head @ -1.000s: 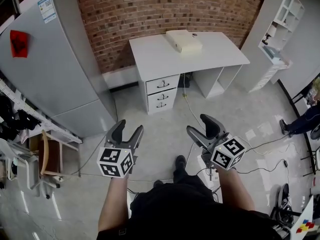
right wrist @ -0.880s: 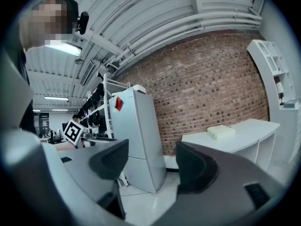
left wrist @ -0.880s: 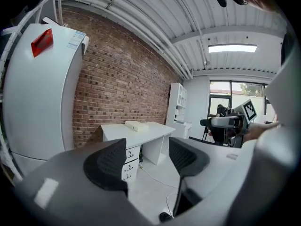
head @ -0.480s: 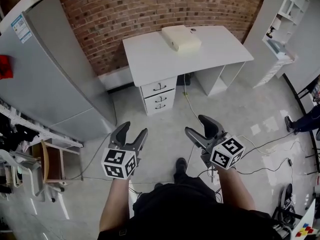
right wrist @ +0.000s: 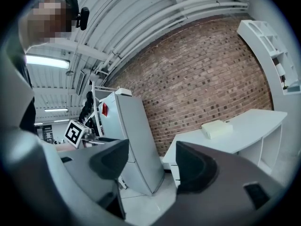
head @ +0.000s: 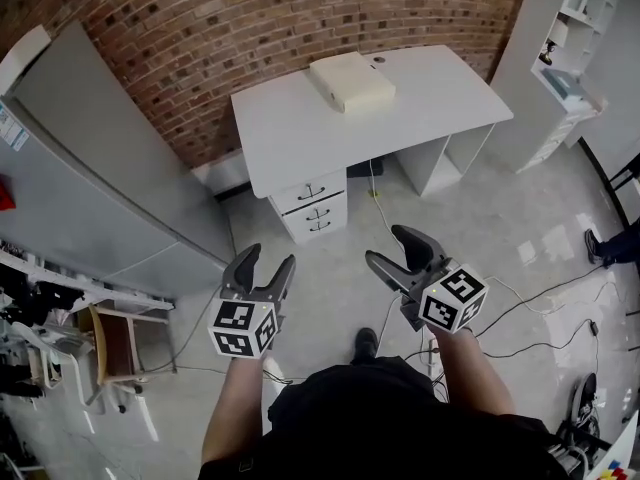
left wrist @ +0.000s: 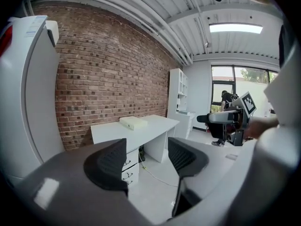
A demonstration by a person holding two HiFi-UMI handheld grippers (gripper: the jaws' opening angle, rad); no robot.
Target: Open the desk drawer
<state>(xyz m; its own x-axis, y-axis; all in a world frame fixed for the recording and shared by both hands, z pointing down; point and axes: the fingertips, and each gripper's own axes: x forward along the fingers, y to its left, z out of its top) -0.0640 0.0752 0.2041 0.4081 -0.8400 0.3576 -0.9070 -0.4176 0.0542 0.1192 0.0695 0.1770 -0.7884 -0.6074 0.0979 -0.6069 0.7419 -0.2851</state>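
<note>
Over the last second the counter point(head: 300, 133) was brought nearer in the head view, so an approach was under way and no contact was made yet. The left gripper point(head: 268, 260) and right gripper point(head: 388, 246) were held with fingers spread apart and nothing between them, as confirmed in both gripper views. The desk drawer point(head: 311, 193) was found shut, topmost of a stack under the counter's left end as seen in the head view, handle untouched. Both grippers were kept well short of the counter, with bare floor between. In the left gripper view the stack was framed in the finger gap, far off. More closing-in was judged necessary before a grasp.
</note>
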